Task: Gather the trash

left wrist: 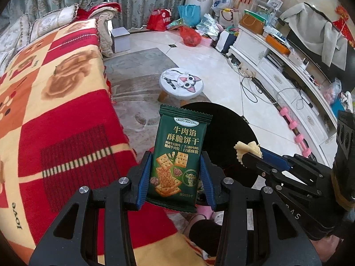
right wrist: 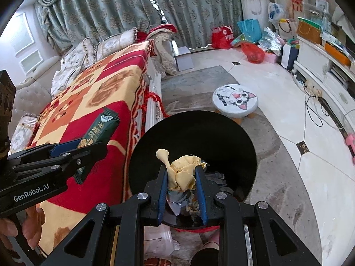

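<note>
My left gripper (left wrist: 176,170) is shut on a dark green biscuit wrapper (left wrist: 177,155) and holds it upright, beside the blanket-covered table; the wrapper also shows in the right wrist view (right wrist: 99,130). My right gripper (right wrist: 180,173) is shut on a crumpled yellow wrapper (right wrist: 182,173) and holds it over the open black trash bin (right wrist: 199,133). The yellow wrapper also shows in the left wrist view (left wrist: 248,150), to the right of the green wrapper, above the bin (left wrist: 233,128). Some trash lies in the bin's bottom.
A table under a red, orange and cream blanket (left wrist: 51,115) is on the left. A small round cat-face stool (left wrist: 180,82) stands beyond the bin. Bags (left wrist: 188,35) sit by the curtain. A white TV cabinet (left wrist: 288,84) with cables and pink dumbbells (left wrist: 297,133) runs along the right.
</note>
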Action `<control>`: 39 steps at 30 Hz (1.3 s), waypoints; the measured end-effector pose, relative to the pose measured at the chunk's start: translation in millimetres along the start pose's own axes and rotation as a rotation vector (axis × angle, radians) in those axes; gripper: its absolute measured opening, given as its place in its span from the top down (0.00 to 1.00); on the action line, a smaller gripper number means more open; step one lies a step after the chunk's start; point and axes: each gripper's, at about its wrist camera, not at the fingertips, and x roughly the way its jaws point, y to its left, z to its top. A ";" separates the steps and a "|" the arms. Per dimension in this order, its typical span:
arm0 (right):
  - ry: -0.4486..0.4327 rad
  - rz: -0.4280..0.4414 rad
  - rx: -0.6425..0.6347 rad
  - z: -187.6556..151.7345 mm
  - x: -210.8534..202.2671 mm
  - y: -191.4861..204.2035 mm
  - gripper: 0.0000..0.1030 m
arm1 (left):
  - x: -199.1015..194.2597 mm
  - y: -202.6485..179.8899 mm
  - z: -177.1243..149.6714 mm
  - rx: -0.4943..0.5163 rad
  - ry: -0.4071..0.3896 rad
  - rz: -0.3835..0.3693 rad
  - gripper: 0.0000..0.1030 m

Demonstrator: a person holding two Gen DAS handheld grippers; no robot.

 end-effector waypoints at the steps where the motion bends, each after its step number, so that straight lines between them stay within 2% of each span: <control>1: -0.001 -0.001 0.003 0.7 0.2 -2.2 0.78 | 1.9 -1.2 0.4 0.000 0.001 -0.001 0.61; 11: 0.001 -0.004 0.028 4.1 4.3 -15.1 0.78 | 17.9 -8.5 5.2 0.000 0.022 -0.026 0.61; 23: 0.016 -0.004 0.056 3.5 14.8 -23.5 0.78 | 30.3 -7.9 6.4 -0.032 0.045 -0.096 0.60; 34: 0.016 0.000 0.065 4.2 14.4 -24.9 0.77 | 27.5 -7.2 7.8 -0.036 0.028 -0.100 0.57; 35: 0.015 -0.006 0.063 4.3 14.5 -24.7 0.76 | 26.8 -6.8 7.3 -0.036 0.026 -0.097 0.53; 37: 0.015 -0.009 0.058 4.3 13.8 -22.4 0.63 | 24.7 -4.7 5.6 -0.039 0.015 -0.091 0.49; 39: 0.005 0.007 0.058 3.5 12.0 -19.8 0.62 | 20.6 -4.0 3.3 -0.042 -0.002 -0.083 0.47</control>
